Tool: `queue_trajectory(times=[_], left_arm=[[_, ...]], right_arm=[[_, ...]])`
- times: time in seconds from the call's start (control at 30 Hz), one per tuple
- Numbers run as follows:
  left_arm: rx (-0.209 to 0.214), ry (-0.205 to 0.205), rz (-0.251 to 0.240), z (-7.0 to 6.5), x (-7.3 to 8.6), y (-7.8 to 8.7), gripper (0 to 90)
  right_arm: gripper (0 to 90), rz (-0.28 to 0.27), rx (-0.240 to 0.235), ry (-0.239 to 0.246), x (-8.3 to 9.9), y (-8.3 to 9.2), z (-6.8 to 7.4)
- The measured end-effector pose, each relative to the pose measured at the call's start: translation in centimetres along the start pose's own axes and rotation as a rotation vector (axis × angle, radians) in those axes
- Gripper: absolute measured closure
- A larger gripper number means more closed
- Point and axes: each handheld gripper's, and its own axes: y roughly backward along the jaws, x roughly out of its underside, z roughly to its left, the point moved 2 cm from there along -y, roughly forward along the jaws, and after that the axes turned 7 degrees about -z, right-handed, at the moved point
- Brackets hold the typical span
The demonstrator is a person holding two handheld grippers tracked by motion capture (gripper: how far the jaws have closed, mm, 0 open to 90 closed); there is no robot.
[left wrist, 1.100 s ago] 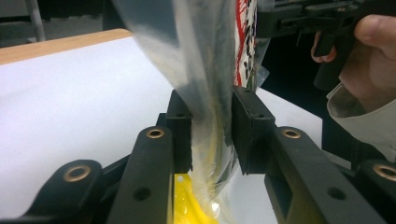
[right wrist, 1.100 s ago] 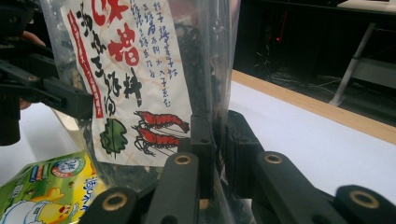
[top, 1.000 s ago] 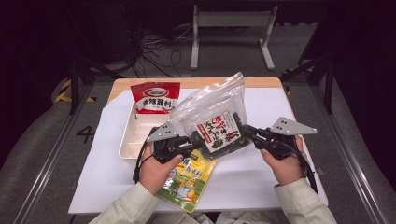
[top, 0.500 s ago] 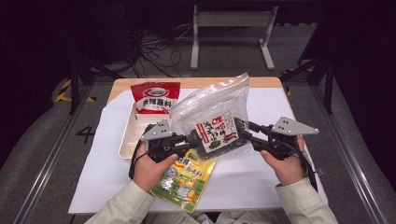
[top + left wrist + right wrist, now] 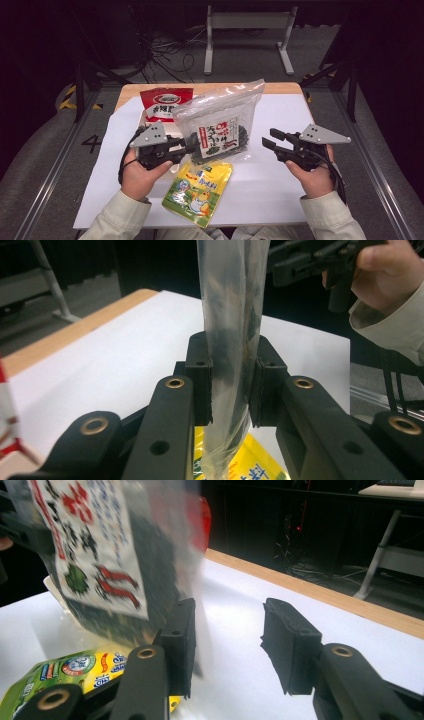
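Right tongs have let go of the clear seaweed bag and drawn away, jaws just opened and empty. Left tongs stay clamped on its edge, holding it above the white counter, over a yellow pouch.

clear seaweed bag with white red-lettered label, yellow cartoon pouch, red snack packet, white table sheet

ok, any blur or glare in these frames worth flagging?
Right gripper view: seaweed bag smeared by motion blur, tongs sharp. Left gripper view: clear bag edge soft, faint sheen, pads sharp. High view: table sheet bright, surroundings nearly black, mild glare on bag top.
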Motion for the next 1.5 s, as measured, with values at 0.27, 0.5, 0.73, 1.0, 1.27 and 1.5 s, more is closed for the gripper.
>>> queue_trajectory(times=[0.27, 0.5, 0.73, 1.0, 1.27, 1.5], left_arm=[[-0.015, -0.029, -0.005, 0.8, -0.9, 2.3, 75.1], [-0.035, -0.053, -0.020, 1.4, -1.4, 3.7, 75.1], [-0.081, -0.099, -0.017, 1.8, -1.9, 4.9, 75.2], [-0.177, -0.121, -0.030, 3.8, -1.7, 7.1, 75.2], [-0.239, -0.107, -0.024, 6.0, -0.6, 8.3, 75.3], [-0.268, -0.105, 0.005, 7.1, 0.6, 8.2, 75.5]], right_arm=[[53.3, 0.016, 0.006, -0.032, 0.4, 0.3, -1.1], [50.2, 0.043, 0.012, -0.050, 0.9, 0.4, -1.9], [48.0, 0.067, 0.010, -0.064, 1.3, 0.4, -2.4], [47.0, 0.071, 0.015, -0.077, 1.5, 0.5, -2.6], [46.5, 0.068, 0.021, -0.080, 1.6, 0.7, -2.7], [46.1, 0.065, 0.022, -0.084, 1.6, 0.8, -2.7]])
